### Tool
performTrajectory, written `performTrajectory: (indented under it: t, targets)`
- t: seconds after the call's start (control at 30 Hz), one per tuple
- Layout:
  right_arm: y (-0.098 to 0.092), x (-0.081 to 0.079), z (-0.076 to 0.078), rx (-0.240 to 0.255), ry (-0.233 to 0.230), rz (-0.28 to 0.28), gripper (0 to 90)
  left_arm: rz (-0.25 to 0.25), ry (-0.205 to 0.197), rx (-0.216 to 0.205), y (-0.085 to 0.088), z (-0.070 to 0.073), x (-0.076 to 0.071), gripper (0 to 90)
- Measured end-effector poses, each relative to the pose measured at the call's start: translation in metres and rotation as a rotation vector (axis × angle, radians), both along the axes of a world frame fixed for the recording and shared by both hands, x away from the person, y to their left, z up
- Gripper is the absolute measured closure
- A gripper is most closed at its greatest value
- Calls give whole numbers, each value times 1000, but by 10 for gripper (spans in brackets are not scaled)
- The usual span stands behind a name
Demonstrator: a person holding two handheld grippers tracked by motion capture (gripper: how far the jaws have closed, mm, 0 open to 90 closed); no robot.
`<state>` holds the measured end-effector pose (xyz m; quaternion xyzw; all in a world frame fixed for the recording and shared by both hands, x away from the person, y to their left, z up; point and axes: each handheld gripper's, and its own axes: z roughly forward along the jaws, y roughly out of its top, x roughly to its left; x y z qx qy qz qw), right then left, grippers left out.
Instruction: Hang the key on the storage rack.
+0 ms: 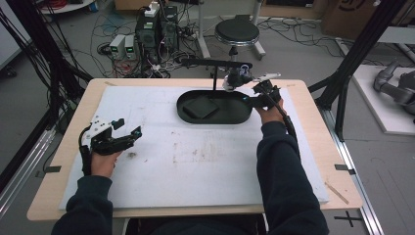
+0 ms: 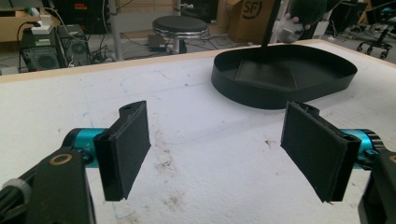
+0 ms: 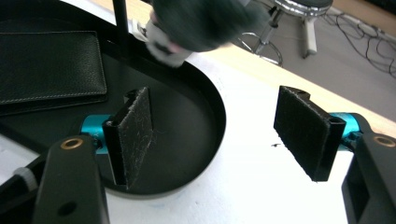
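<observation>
A black oval tray (image 1: 188, 116) lies at the far middle of the white mat, with a flat black leather wallet (image 1: 200, 106) inside it. A thin black stand (image 1: 215, 73) rises from the tray, and a dark fuzzy object with a white part (image 1: 236, 78) hangs from its arm. My right gripper (image 1: 252, 96) is at the tray's right end, open, its jaws straddling the rim (image 3: 219, 116) with nothing between them. The wallet (image 3: 46, 65) lies left of those jaws and the hanging object (image 3: 196, 21) is just beyond them. My left gripper (image 1: 129, 128) rests open and empty at the mat's left, well away from the tray (image 2: 280, 93).
The mat (image 1: 205, 166) is stained in the middle. Beyond the table's far edge (image 1: 147, 81) are a round stool (image 1: 237, 32), computer boxes (image 1: 154, 29) and loose cables. Black frame struts (image 1: 357, 49) stand at both sides.
</observation>
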<state>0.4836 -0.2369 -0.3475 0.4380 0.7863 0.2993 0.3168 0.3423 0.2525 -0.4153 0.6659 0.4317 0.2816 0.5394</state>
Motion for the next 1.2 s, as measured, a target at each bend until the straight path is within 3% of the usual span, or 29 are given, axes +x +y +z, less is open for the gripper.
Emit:
performTrajectory:
  t: [0.2,0.27,0.33,0.37,0.5,0.63,0.73,0.9,1.2]
  targets:
    - [-25,-21,17,42,14,62,281,2,0,-4,0,0,0,236]
    - [-36,-35,20,83,-42,88,287,2,1,-4,0,0,0,236]
    - [-47,-47,22,97,-24,86,275,3,0,-5,0,0,0,236]
    - [-53,-54,21,115,-52,95,276,3,1,-6,-1,1,-1,236]
    - [-70,-81,10,129,-76,99,248,4,2,-15,-1,1,-1,236]
    - [-79,-107,-11,85,-92,116,218,2,2,-21,-2,1,0,236]
    - [-85,-122,-25,89,-101,115,216,2,2,-26,-4,1,2,236]
    - [-89,-134,-39,108,-96,103,216,0,-3,-4,-9,3,3,236]
    - [-93,-135,-52,177,-61,83,216,-10,-11,3,-13,5,0,236]
